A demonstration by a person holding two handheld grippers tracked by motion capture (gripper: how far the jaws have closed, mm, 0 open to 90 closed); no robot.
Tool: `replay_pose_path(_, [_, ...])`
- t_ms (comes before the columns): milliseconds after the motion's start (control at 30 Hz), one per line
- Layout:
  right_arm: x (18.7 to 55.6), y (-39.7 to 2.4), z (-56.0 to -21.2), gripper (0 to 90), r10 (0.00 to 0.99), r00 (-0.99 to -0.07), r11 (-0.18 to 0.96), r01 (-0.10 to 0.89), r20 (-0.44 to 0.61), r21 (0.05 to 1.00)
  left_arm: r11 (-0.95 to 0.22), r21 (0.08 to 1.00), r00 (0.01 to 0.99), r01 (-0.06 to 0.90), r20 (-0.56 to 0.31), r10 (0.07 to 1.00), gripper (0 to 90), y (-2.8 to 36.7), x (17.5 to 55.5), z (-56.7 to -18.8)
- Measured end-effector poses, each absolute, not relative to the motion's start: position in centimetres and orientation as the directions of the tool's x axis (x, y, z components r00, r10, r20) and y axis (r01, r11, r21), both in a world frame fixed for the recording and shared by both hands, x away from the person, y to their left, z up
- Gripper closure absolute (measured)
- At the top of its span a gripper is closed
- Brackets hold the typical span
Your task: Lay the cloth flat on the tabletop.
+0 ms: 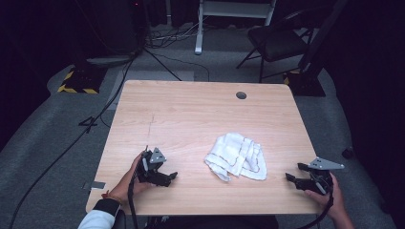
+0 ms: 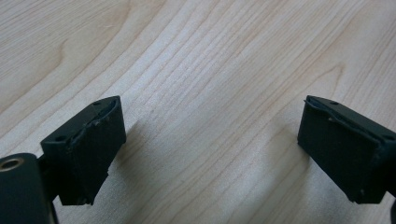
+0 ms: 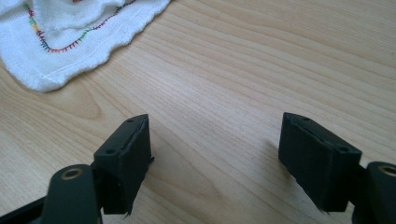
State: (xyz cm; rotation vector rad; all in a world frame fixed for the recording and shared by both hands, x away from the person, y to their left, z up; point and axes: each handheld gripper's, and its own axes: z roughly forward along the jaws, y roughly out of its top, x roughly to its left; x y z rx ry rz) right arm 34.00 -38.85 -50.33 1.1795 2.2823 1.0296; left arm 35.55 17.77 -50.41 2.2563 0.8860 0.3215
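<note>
Near the middle of the high view, a little right of centre and toward the lower edge, a white cloth (image 1: 236,156) lies crumpled on the wooden table (image 1: 191,114). It is bunched into loose folds with a thin coloured stitch line along its hem. The left gripper (image 1: 168,175) rests at the lower left of the frame, held in a hand (image 1: 125,183), its jaws apart and pointing toward the cloth but well short of it. The right gripper (image 1: 292,172) sits at the lower right, near the table's edge, also with jaws apart and aimed left at the cloth, nothing between them.

Across the left gripper view, bare wood grain runs between two black jaws standing wide apart at the lower left and lower right of the frame. Nothing lies between them.

At the upper left of the right gripper view, a corner of the cloth (image 3: 70,42) shows its woven texture, wavy hem and multicoloured stitching. The jaws stand apart below it, over bare wood, near the cloth but not touching.

Judging by the soft folds, the cloth is light, limp and not fragile; it should not slip from rubbery pads but will sag and drag when lifted. A sensible hold is a pinch on a free corner or raised hem fold, such as the corner nearest the right gripper, rather than the flat middle.
</note>
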Motion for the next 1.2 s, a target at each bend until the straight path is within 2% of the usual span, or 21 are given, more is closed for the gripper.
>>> replay_pose_path(367, [34.0, -38.8, -50.3, 25.4, 0.813, -0.582, 0.388, 0.541, 0.000, 0.746, -0.565, 0.675, 0.774, 0.474, -0.014, 0.632, 7.1, 16.4, 35.7, -50.4])
replay_pose_path(633, [35.0, -37.1, -49.9, 28.8, 0.764, -0.644, 0.466, 0.497, -0.048, 0.732, -0.596, 0.670, 0.810, 0.442, -0.013, 0.587, 9.2, 14.4, 36.7, -50.2])
replay_pose_path(733, [35.4, -35.9, -49.4, 32.8, 0.732, -0.676, 0.513, 0.463, -0.087, 0.723, -0.603, 0.678, 0.828, 0.420, -0.013, 0.561, 14.8, 12.6, 37.5, -50.1])
replay_pose_path(900, [35.9, -33.9, -47.8, 40.6, 0.678, -0.727, 0.549, 0.402, -0.110, 0.733, -0.615, 0.689, 0.859, 0.383, -0.022, 0.511, 19.2, 9.8, 38.1, -49.9])
replay_pose_path(1033, [35.9, -31.4, -47.0, 48.2, 0.613, -0.775, 0.608, 0.341, -0.151, 0.717, -0.634, 0.708, 0.884, 0.311, 0.029, 0.466, 21.8, 7.7, 37.8, -49.3])
replay_pose_path(1200, [36.2, -28.7, -46.9, 55.7, 0.553, -0.819, 0.640, 0.300, -0.153, 0.708, -0.631, 0.734, 0.912, 0.251, 0.040, 0.409, 26.0, 5.9, 37.5, -48.1])
